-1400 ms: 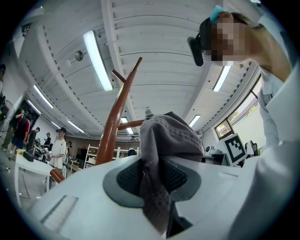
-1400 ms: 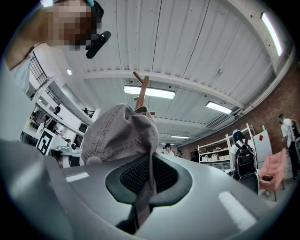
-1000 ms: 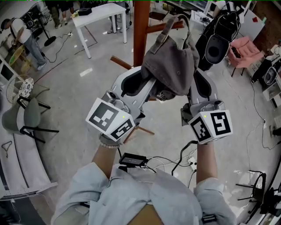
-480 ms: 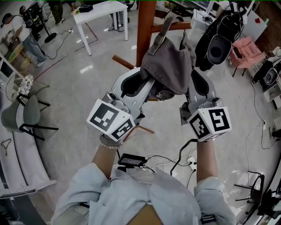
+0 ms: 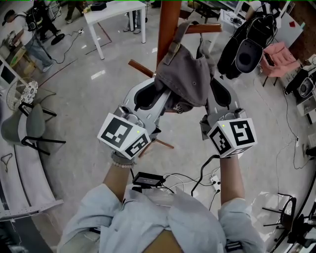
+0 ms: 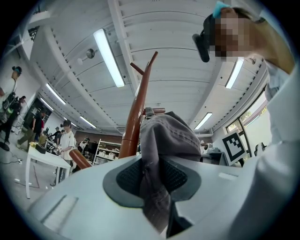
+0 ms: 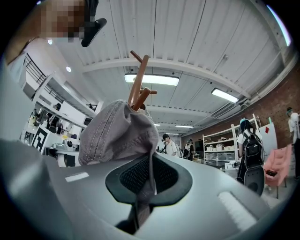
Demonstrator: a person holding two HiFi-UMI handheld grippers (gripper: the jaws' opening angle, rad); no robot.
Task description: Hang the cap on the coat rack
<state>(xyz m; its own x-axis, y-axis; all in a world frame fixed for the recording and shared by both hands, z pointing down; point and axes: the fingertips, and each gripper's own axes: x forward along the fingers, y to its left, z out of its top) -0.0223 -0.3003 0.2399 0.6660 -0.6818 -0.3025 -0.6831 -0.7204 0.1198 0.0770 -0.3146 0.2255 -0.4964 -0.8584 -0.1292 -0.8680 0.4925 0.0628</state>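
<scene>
A grey cap (image 5: 185, 74) hangs between my two grippers, just in front of the brown coat rack pole (image 5: 168, 22). Its back strap (image 5: 174, 40) reaches up beside the pole, under a side peg (image 5: 203, 28). My left gripper (image 5: 159, 91) is shut on the cap's left edge; the left gripper view shows grey fabric (image 6: 154, 187) pinched between the jaws, with the rack (image 6: 137, 110) behind. My right gripper (image 5: 209, 93) is shut on the cap's right edge, and in its own view the cloth (image 7: 140, 201) runs down between the jaws below the cap's crown (image 7: 117, 136). Rack pegs (image 7: 139, 82) rise behind.
A lower peg (image 5: 140, 68) sticks out left of the pole. A white table (image 5: 116, 12) stands behind on the left, a grey chair (image 5: 27, 131) at far left, a black bag (image 5: 247, 47) and a pink chair (image 5: 277, 55) at right. Cables (image 5: 148, 179) lie on the floor.
Both grippers have carried the cap a little up and forward, closer to the rack pole and its side peg. The grips on the cap are unchanged.
</scene>
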